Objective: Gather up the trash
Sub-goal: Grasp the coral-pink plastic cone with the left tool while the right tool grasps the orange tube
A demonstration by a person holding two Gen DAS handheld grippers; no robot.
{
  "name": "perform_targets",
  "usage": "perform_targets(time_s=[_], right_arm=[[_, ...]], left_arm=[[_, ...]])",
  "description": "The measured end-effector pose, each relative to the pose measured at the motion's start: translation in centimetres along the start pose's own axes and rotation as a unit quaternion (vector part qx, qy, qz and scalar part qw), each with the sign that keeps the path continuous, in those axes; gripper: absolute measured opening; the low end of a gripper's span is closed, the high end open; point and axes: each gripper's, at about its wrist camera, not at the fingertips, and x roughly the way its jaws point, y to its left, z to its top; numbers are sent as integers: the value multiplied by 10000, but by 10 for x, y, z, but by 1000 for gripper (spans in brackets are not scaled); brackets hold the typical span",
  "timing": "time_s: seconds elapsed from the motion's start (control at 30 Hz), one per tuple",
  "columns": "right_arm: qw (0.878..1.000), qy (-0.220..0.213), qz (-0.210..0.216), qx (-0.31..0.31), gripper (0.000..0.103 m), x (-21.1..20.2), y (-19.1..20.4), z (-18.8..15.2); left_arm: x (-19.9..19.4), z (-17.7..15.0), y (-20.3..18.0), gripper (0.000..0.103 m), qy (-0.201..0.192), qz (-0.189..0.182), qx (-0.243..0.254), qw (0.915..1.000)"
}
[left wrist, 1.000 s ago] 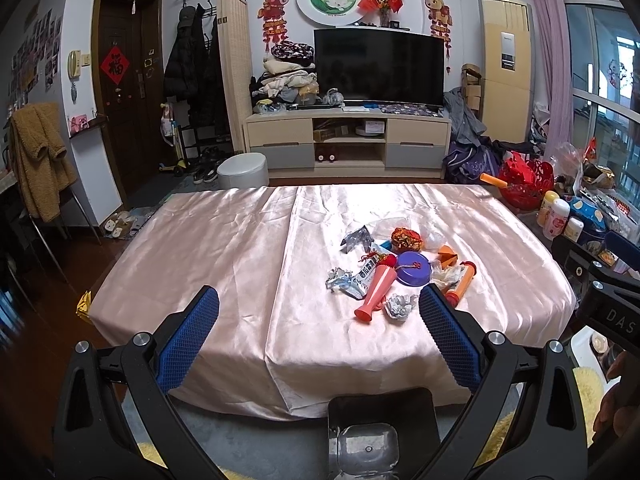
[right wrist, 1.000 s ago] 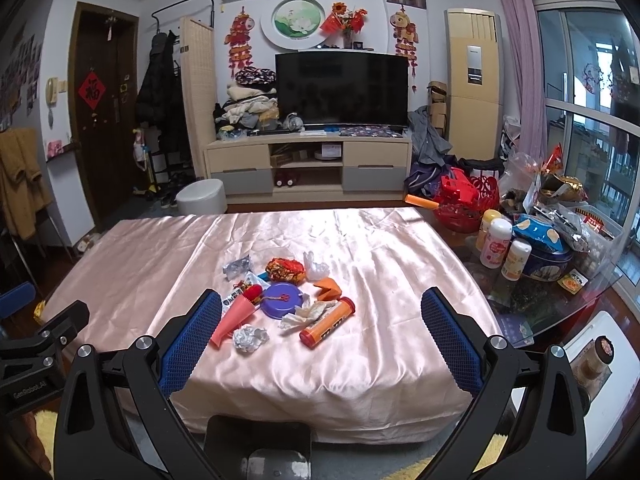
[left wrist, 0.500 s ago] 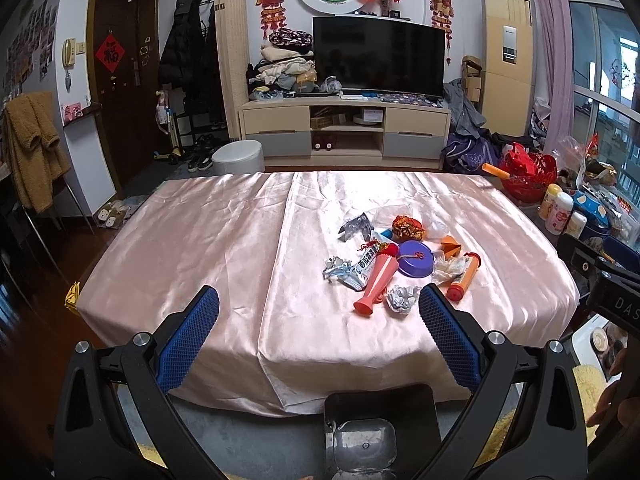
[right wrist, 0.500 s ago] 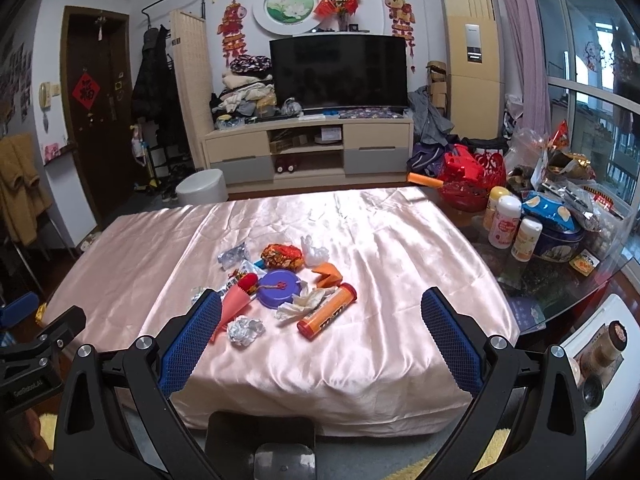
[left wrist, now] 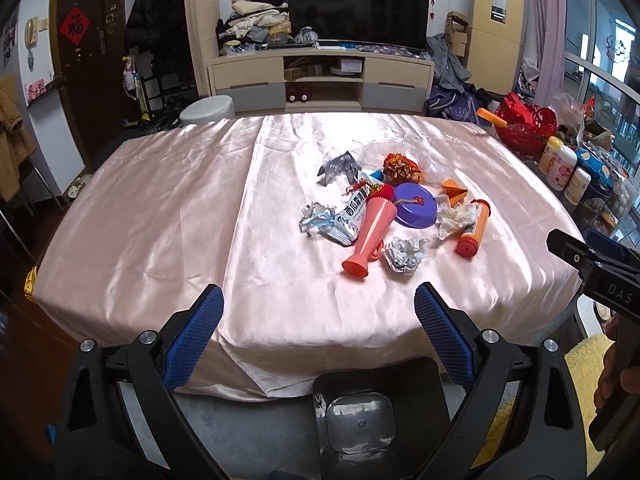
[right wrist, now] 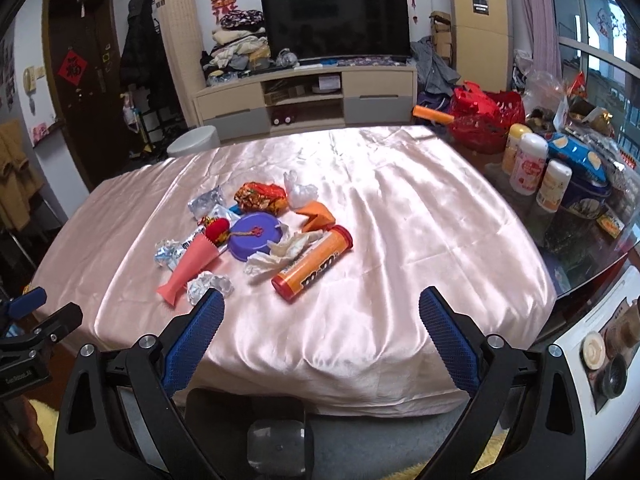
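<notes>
A heap of trash lies on a table under a pink satin cloth (left wrist: 160,216): a pink cone (left wrist: 370,232) (right wrist: 190,264), an orange tube (left wrist: 474,228) (right wrist: 314,264), a purple lid (left wrist: 414,210) (right wrist: 256,236), crumpled foil (left wrist: 404,254) (right wrist: 210,286), crumpled tissue (right wrist: 280,254), a red snack bag (right wrist: 260,196) and a printed wrapper (left wrist: 348,220). My left gripper (left wrist: 318,316) is open and empty, near the table's front edge. My right gripper (right wrist: 320,316) is open and empty, short of the tube. A black bin (left wrist: 376,412) stands on the floor below the front edge.
A glass side table (right wrist: 580,248) at the right holds bottles (right wrist: 528,168) and a blue tin. A white stool (left wrist: 208,110) and a TV cabinet (left wrist: 320,76) stand beyond the table. A red basket (left wrist: 524,124) sits at the far right corner.
Both grippers have moved forward and tilted down toward the table, so the trash heap looks larger and nearer. Nothing on the table has moved.
</notes>
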Motion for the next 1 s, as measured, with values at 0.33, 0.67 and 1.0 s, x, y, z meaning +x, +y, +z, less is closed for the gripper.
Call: perform_targets(time_s=[0.33,0.67,1.0], right_arm=[[9970,718,258,-113,57,72,18,-13],[9960,845,259,90,57,104,20,-3],[9954,930,-247,38,57,117,17,-1]], left_arm=[[69,-7,-7,62,728,-531,189,9958],[114,14,-24,50,888,-742,546,9918],[141,24,-34,40,1036,-852,781,9879]])
